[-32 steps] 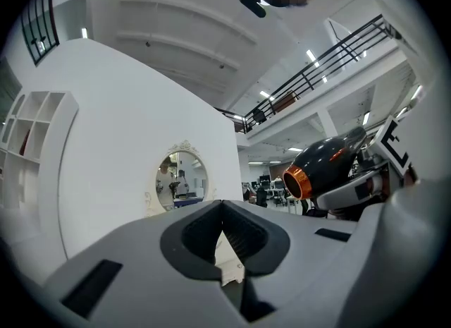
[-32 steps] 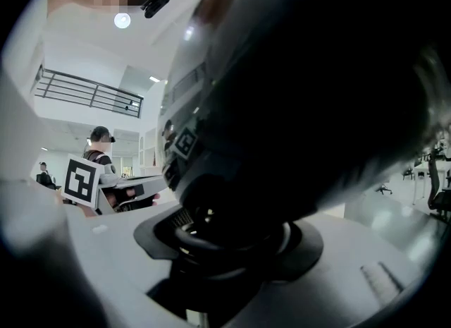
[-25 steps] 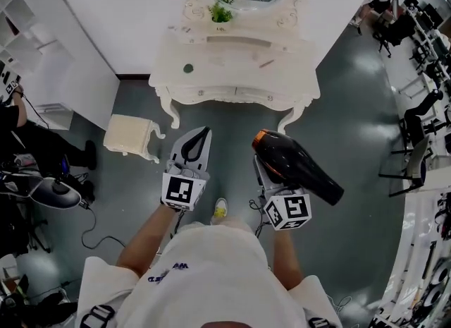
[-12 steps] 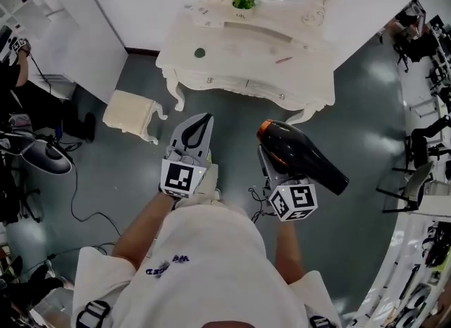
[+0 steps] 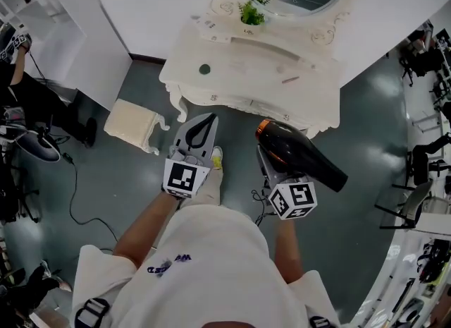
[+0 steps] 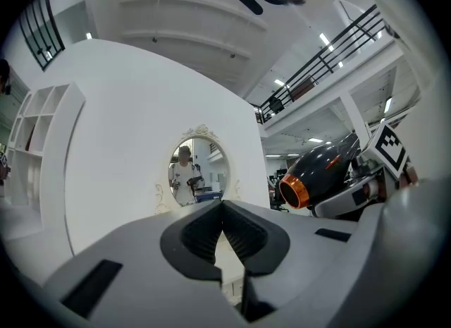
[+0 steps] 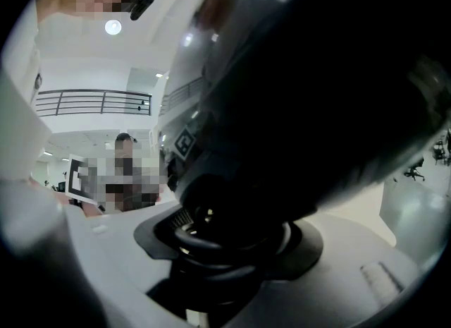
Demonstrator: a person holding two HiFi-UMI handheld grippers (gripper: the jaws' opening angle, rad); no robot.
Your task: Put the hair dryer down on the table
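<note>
A black hair dryer (image 5: pixel 299 154) with an orange nozzle ring is held in the air by my right gripper (image 5: pixel 271 171), whose jaws are shut on its handle (image 7: pixel 211 238). Its nozzle points toward the white dressing table (image 5: pixel 232 73) just ahead. In the right gripper view the dryer's dark body fills most of the picture. My left gripper (image 5: pixel 201 128) is shut and holds nothing, level with the right one; its pads (image 6: pixel 236 235) meet at the tip. The left gripper view shows the dryer (image 6: pixel 320 171) to its right and the oval mirror (image 6: pixel 199 171) ahead.
The dressing table carries a small green plant (image 5: pixel 251 14), a dark round thing (image 5: pixel 204 69) and a thin stick (image 5: pixel 290 78). A cream stool (image 5: pixel 134 123) stands at the left on the grey floor. White shelving (image 5: pixel 35 9) is at far left; chairs (image 5: pixel 423 171) at right.
The person has stepped closer to the dressing table, which now lies lower in the head view. Both grippers keep their poses, with the dryer still gripped.
</note>
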